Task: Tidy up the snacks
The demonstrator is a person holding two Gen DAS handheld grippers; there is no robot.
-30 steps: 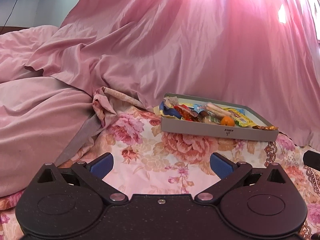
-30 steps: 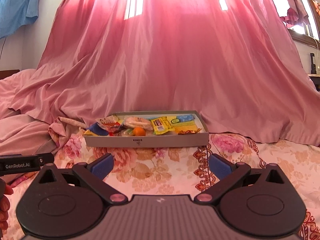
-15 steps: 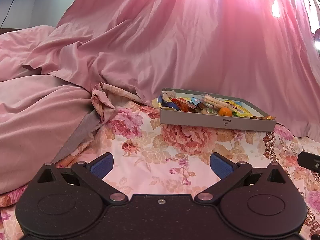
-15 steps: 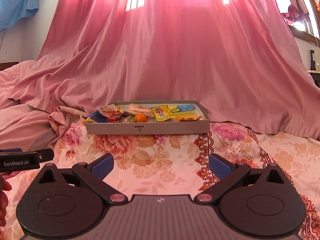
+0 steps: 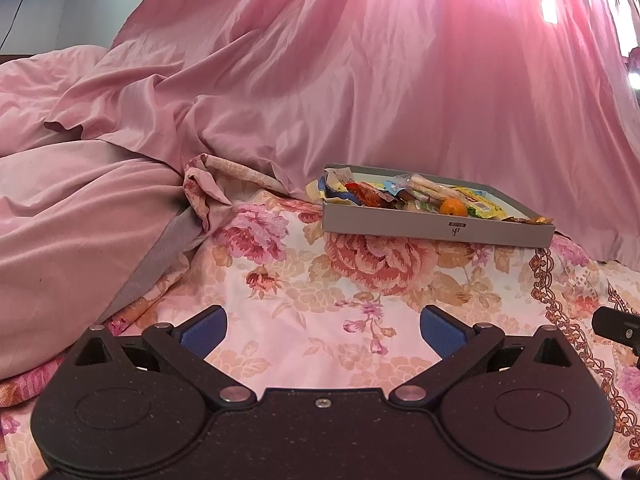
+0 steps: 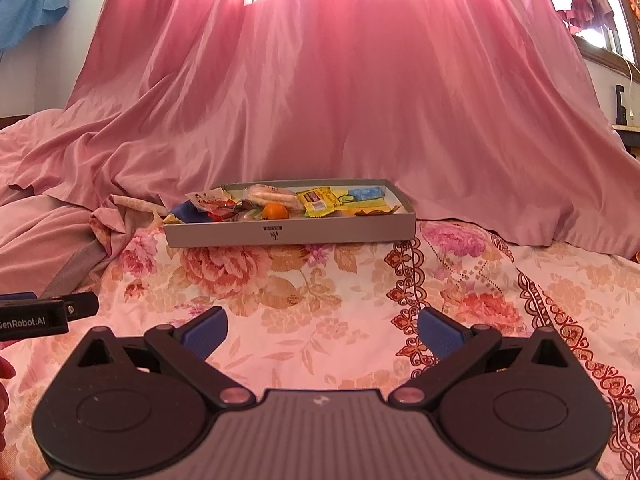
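A shallow grey box (image 5: 436, 229) (image 6: 288, 233) stands on the floral bedspread, well ahead of both grippers. It holds several wrapped snacks and a small orange fruit (image 5: 453, 207) (image 6: 275, 211), with yellow packets (image 6: 320, 200) toward its right end. My left gripper (image 5: 323, 330) is open and empty, low over the bedspread, with the box ahead to the right. My right gripper (image 6: 322, 330) is open and empty, with the box ahead, slightly to the left.
A pink curtain (image 6: 340, 80) hangs behind the box. A rumpled pink duvet (image 5: 72, 208) lies at the left. The floral bedspread (image 6: 320, 280) stretches between grippers and box. The left gripper's body (image 6: 44, 314) shows at the right wrist view's left edge.
Both grippers have drawn back and sunk a little, so the box sits slightly farther off. Both stay open and empty.
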